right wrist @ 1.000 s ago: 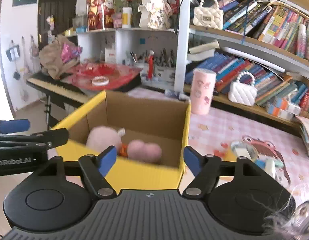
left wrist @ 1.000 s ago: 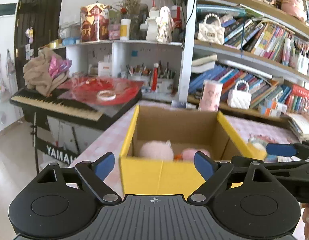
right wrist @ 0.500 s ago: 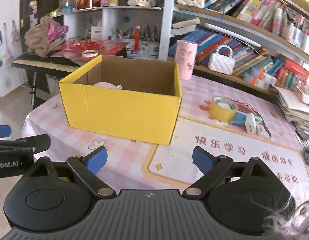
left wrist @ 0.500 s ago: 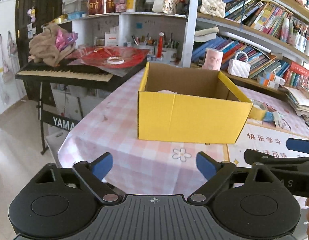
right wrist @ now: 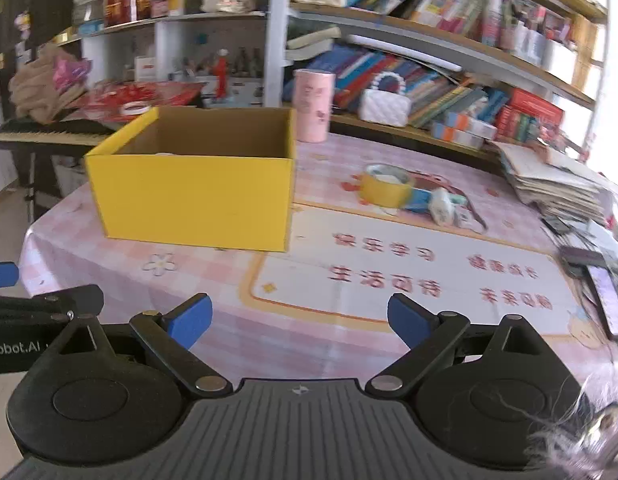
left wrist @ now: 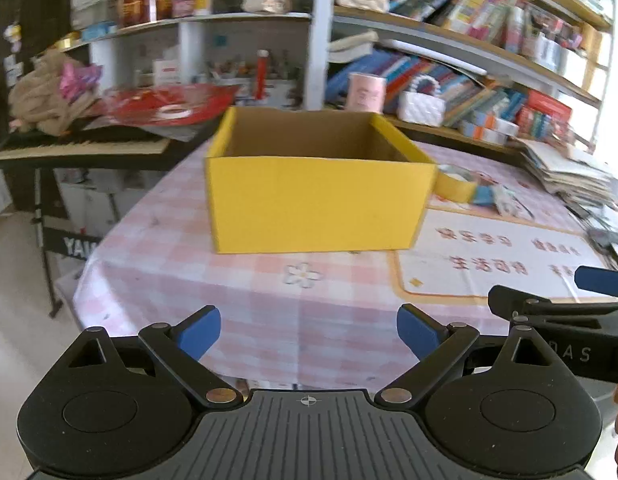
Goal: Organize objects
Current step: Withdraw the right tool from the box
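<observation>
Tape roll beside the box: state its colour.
The tape roll is yellow, clearest in the right wrist view.

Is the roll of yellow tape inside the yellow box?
No, the roll of yellow tape lies on the tablecloth to the right of the yellow box.

yellow box, pink checked tablecloth, yellow tape roll

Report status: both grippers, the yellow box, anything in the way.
Left gripper open, empty. Right gripper open, empty, jaws just opened. Yellow box upright on table, untouched. Tape roll beside it; path clear.
</observation>
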### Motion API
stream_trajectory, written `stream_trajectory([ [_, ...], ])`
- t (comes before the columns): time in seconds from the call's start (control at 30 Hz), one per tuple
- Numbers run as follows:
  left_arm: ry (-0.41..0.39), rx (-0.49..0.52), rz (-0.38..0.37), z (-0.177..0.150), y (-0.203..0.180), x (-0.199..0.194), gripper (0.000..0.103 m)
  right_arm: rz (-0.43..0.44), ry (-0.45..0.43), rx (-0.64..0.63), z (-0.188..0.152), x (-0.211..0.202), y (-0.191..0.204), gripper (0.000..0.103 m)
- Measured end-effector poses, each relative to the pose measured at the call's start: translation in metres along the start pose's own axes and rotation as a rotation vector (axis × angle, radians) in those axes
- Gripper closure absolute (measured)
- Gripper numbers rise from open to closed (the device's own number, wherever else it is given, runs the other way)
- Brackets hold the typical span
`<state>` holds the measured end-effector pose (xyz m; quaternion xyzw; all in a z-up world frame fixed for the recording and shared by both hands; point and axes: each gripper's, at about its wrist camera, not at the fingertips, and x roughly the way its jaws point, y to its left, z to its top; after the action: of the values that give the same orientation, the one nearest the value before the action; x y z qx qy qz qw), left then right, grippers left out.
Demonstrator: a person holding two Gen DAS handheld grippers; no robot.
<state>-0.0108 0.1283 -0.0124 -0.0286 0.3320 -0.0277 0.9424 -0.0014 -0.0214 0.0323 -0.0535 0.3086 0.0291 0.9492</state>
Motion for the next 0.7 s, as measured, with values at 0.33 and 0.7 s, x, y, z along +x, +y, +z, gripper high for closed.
stream_trajectory([
  [0.33, 0.011, 0.054, -0.094, 0.001, -0.031, 0.007, 0.006, -0.104, 0.019, 0.078, -0.012, -0.011, -0.035, 0.007],
  [0.7, 0.033, 0.083, -0.143, 0.01, -0.066, 0.027, 0.006, -0.156, 0.037, 0.111, -0.015, -0.005, -0.068, 0.007],
])
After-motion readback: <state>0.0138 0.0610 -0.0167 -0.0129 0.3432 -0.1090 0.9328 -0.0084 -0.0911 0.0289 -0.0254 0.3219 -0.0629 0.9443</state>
